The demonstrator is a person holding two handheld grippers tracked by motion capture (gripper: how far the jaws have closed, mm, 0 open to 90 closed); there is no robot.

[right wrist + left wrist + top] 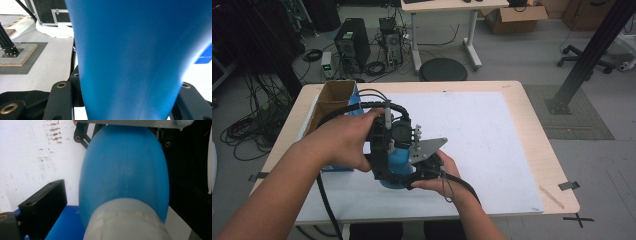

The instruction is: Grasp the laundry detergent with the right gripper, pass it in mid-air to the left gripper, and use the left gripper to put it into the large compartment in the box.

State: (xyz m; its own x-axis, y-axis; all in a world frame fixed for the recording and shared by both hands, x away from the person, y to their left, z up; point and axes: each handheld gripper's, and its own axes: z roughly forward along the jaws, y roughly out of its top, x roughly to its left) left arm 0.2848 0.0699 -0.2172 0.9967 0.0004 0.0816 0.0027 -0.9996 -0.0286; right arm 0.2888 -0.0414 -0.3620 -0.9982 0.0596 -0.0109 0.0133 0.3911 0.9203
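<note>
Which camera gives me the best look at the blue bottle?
The left gripper view: the blue bottle shows its rounded body and pale neck. The right gripper view has a blurred close-up of its side; the high view has it mostly hidden by hands.

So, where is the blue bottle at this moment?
In the high view, the blue bottle is near the table's front edge, left of centre, between the two grippers; the right gripper clamps it, with the cardboard box behind it.

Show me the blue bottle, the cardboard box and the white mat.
blue bottle (125,167), left gripper view, middle of its body
cardboard box (333,95), high view, inner wall
white mat (482,135), high view, bare middle
</note>
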